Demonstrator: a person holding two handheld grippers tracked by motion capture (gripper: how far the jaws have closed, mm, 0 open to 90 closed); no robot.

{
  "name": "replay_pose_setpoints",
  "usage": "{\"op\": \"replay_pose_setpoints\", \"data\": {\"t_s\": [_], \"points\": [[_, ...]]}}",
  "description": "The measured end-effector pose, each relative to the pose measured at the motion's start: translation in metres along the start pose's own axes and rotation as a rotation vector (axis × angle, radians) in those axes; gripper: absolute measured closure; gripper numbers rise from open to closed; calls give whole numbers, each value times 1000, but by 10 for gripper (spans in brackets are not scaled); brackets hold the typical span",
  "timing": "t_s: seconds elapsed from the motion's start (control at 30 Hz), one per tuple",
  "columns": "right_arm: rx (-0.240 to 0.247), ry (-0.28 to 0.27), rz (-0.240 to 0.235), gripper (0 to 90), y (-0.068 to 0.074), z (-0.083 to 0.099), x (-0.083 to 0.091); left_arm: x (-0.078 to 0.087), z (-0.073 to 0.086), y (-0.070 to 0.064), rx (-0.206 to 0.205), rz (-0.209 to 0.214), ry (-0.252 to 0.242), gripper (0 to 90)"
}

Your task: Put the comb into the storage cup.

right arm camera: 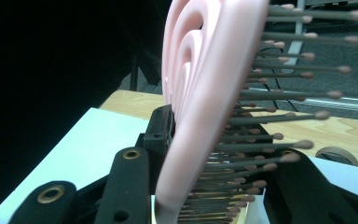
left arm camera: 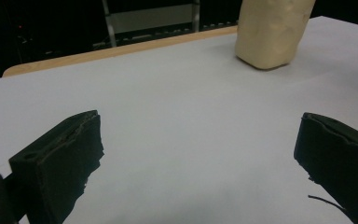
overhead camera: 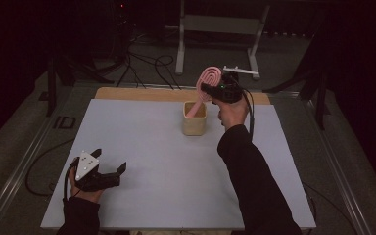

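A pink hairbrush (overhead camera: 208, 78) with dark bristles stands tilted, its handle end down inside a beige cup (overhead camera: 194, 125) at the far middle of the white table top (overhead camera: 166, 166). My right gripper (overhead camera: 211, 91) is shut on the brush just below its head, above the cup's right rim. In the right gripper view the brush (right arm camera: 200, 93) rises close between the black jaws of the right gripper (right arm camera: 214, 154). My left gripper (overhead camera: 111, 169) rests open at the near left of the table, holding nothing. In the left gripper view its jaws stand wide apart around bare table (left arm camera: 200, 140), with the cup (left arm camera: 270, 32) far ahead on the right.
A wooden strip (overhead camera: 142, 94) runs along the table's far edge. Beyond it stand a metal frame (overhead camera: 220, 29) and loose cables (overhead camera: 147, 63) on the floor. A person's dark sleeve (overhead camera: 254, 181) crosses the right half of the table.
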State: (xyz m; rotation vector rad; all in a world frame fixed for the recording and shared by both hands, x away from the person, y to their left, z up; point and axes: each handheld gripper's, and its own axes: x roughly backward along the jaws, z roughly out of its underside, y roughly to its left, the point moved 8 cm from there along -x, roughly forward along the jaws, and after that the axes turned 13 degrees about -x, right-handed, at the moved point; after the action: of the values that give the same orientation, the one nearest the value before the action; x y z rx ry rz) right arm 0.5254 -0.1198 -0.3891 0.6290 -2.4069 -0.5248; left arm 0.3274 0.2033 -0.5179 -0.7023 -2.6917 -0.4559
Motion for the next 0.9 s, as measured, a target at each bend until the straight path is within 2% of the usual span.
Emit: {"op": "replay_pose_setpoints", "data": {"t_s": [0.9], "points": [[14, 12, 13, 633, 0, 9, -8, 0, 0, 0, 0, 0, 2, 16]]}}
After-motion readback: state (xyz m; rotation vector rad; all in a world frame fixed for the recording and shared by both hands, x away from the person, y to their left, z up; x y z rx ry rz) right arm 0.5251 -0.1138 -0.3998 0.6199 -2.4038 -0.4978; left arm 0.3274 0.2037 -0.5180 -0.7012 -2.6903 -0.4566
